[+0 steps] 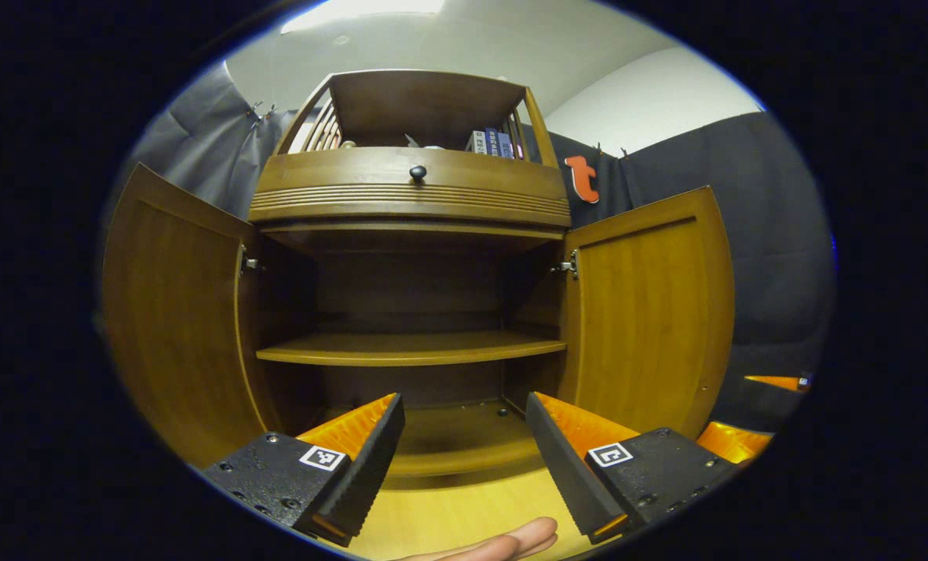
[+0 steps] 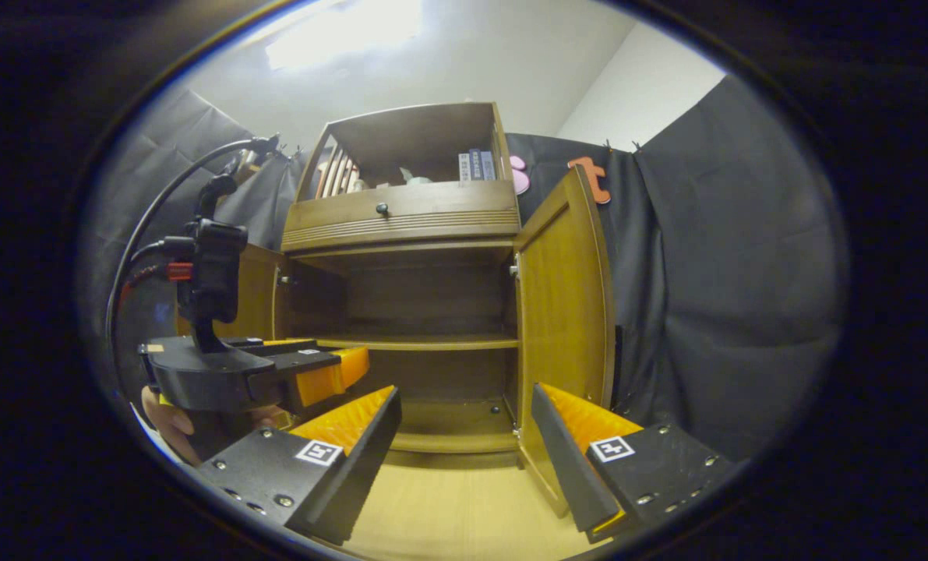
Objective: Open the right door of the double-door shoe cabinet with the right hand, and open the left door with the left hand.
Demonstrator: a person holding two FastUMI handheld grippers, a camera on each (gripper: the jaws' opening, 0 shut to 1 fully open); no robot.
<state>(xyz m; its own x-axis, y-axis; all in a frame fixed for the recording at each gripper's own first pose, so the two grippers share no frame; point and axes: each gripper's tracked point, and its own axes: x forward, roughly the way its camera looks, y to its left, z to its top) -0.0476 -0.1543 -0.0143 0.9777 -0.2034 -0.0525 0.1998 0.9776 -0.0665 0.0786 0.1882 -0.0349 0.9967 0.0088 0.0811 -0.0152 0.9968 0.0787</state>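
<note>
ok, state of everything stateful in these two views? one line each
left door: swung open
right door: swung open
drawer: shut, knob untouched
middle shelf: bare
top cubby: open-fronted, books standing at its right end
left gripper: open, holding nothing, back from the cabinet
right gripper: open, holding nothing, beside the right door's edge

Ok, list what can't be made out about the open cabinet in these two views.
- Books on the top shelf, left gripper view: too small to tell apart.
- Left door, right gripper view: mostly hidden behind the left gripper.
- Cabinet floor, left gripper view: its front corners sit behind that gripper's own fingers.
</note>
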